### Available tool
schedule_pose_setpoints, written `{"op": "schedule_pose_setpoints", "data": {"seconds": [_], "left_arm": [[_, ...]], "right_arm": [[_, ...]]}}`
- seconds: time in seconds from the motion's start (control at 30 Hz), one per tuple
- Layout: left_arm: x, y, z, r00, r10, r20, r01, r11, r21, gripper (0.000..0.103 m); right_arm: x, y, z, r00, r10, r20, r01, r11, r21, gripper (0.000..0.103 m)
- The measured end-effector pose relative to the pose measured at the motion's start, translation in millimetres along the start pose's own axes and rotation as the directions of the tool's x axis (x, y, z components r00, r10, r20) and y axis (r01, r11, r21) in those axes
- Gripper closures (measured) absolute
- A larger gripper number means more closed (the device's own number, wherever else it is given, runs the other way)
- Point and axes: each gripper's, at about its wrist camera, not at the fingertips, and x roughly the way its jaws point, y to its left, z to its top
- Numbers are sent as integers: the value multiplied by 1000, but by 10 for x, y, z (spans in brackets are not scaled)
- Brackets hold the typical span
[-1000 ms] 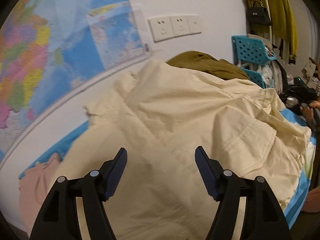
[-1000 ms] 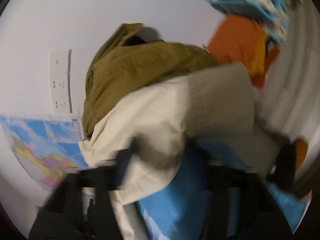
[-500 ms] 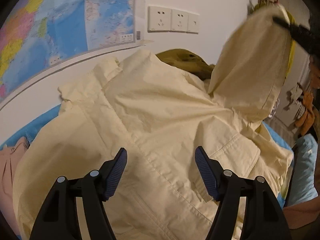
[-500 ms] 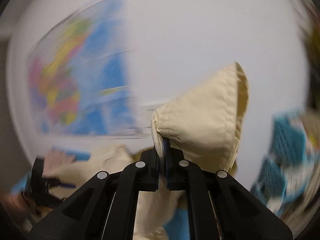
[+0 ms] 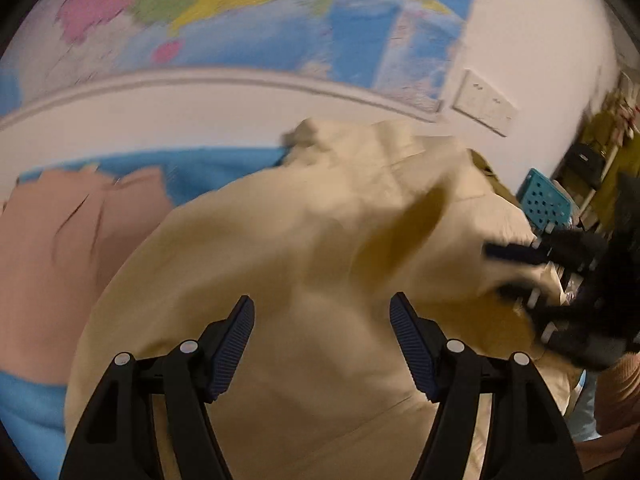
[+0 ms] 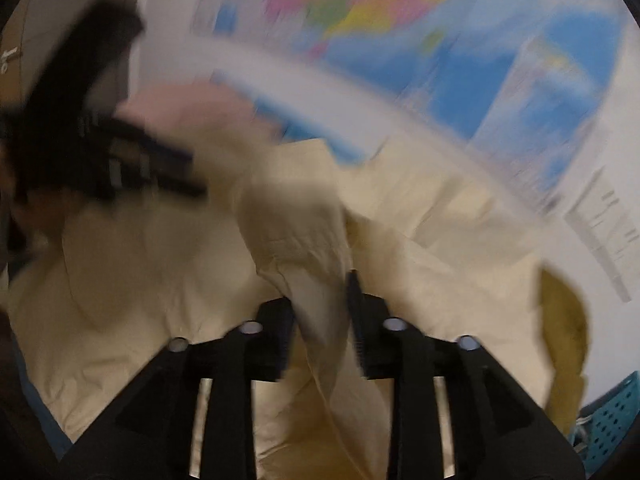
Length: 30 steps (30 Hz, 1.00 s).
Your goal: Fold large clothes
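A large cream jacket (image 5: 304,248) lies spread over the blue bed cover (image 5: 208,168) below a wall map. My left gripper (image 5: 322,320) is open and empty, hovering over the jacket's middle. In the right wrist view the jacket (image 6: 160,264) fills the lower frame, and a folded strip of it, likely a sleeve, runs between the fingers of my right gripper (image 6: 320,304), whose jaws stand part open around the cloth. The right gripper also shows blurred at the right of the left wrist view (image 5: 508,272). The left gripper shows blurred at the upper left of the right wrist view (image 6: 176,168).
A pink garment (image 5: 60,248) lies on the bed left of the jacket. An olive garment (image 6: 560,320) lies at the jacket's far side. A teal perforated crate (image 5: 546,202) and hanging clothes stand at the right. The wall with map (image 5: 240,12) and sockets (image 5: 484,102) borders the bed.
My right gripper carried the lifted sleeve down over the jacket body and its jaws have parted. My left gripper swung leftward, bringing the pink garment into view.
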Motion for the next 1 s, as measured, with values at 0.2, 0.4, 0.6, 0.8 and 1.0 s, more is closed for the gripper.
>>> {"op": "schedule_pose_setpoints", "data": {"seconds": [0.2,0.4,0.6,0.8,1.0], "left_arm": [[118,5,-38,999,-14,-43,17,998,58,33],[433,-215,103,990,-77,-117,92,987,134,23],[939,-508,49,933,-49,-356,123,975,186,44],[767,-355,176,971,-47,-234,76,990,118,100],[350,-55,153,988,-30,-148,40,997,65,100]], "right_arm": [[-388,-101,-192,990,127,53,-130,990,46,26],[-835,-971,-459,995,10,95,-41,943,332,24],[-473,-2026,-1009,1000,9,-7,-2,758,652,22],[-184,-2232,-1231,989,142,31,-121,685,719,22],[-44,-2264,-1202,972,211,99,-217,661,718,18]]}}
